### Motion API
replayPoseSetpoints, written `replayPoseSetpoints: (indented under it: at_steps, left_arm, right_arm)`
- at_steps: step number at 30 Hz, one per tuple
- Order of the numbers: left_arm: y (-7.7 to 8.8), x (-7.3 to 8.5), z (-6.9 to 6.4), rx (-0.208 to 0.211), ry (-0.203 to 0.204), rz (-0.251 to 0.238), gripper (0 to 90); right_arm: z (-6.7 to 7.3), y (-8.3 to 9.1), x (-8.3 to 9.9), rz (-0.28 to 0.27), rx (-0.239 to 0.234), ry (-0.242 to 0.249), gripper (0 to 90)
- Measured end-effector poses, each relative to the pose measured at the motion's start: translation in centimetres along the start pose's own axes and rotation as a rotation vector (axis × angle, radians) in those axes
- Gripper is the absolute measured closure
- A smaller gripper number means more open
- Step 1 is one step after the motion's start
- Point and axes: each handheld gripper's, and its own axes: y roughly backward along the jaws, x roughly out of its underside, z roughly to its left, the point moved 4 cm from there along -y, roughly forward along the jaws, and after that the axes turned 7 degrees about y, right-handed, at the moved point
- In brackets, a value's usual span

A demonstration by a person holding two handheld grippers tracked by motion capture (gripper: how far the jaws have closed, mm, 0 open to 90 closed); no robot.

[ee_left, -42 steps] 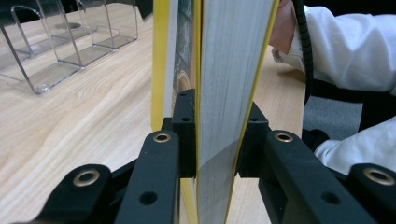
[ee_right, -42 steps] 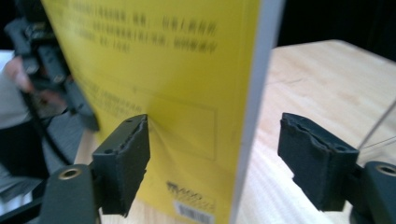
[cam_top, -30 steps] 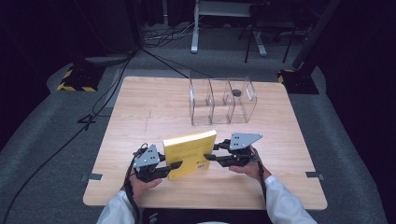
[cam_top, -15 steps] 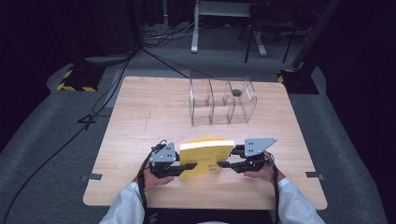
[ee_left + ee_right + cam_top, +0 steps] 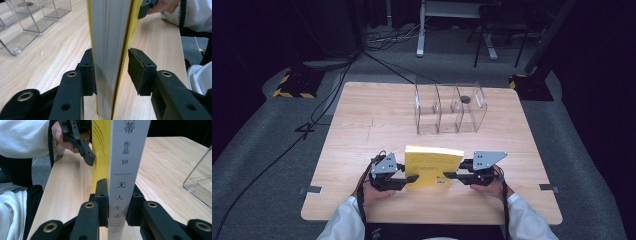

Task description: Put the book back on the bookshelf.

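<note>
High view: the book now stands upright on its edge near the table's front edge, where a second ago it lay tilted between the grippers. The left gripper and right gripper flank it.

Left gripper view: the jaws have just been opening; one pad touches the page side, the other stands off the yellow cover, so this hold looks released.

Right gripper view: the jaws have just been closing and now clamp the book's spine end. Likely the right gripper alone carries it on toward the clear rack.
</note>
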Motion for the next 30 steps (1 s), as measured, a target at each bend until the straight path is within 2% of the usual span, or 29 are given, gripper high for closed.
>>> replayPoseSetpoints:
  at_steps: [3,5,8,11,13,15,17,23,30]
  left_arm:
    - [-0.5,0.8,0.2,0.023,0.002,0.020,64.4]
    - [-0.7,0.8,0.3,0.025,0.008,0.016,65.2]
    - [-1.5,0.4,-0.1,0.038,-0.027,0.031,67.3]
    - [-2.3,-0.1,-0.3,0.062,-0.048,0.039,69.0]
    - [-2.5,-0.3,-0.4,0.066,-0.050,0.043,69.3]
    - [-3.2,-0.6,-0.4,0.080,-0.059,0.045,69.5]
    - [-3.6,-0.8,-0.4,0.085,-0.059,0.045,69.7]
    - [-4.5,-1.3,-0.6,0.081,-0.082,0.047,71.3]
    - [-4.6,-1.4,-0.7,0.060,-0.087,0.048,69.8]
  right_arm:
    - [0.3,0.1,-0.2,0.016,0.002,0.008,76.4]
    - [0.8,0.3,-0.3,0.030,0.015,0.016,76.5]
    - [1.0,1.0,-0.1,0.038,0.017,0.011,76.4]
    - [0.8,2.0,0.3,0.032,-0.019,0.001,74.3]
    - [0.8,2.3,0.4,0.022,-0.054,-0.010,67.5]
    - [0.9,2.3,0.5,0.037,-0.047,0.012,67.7]
    - [0.7,2.1,0.7,0.033,-0.044,0.002,67.3]
    - [-0.2,1.8,1.5,0.030,-0.024,-0.030,69.9]
    - [-0.2,1.9,1.9,0.010,-0.006,-0.036,75.5]
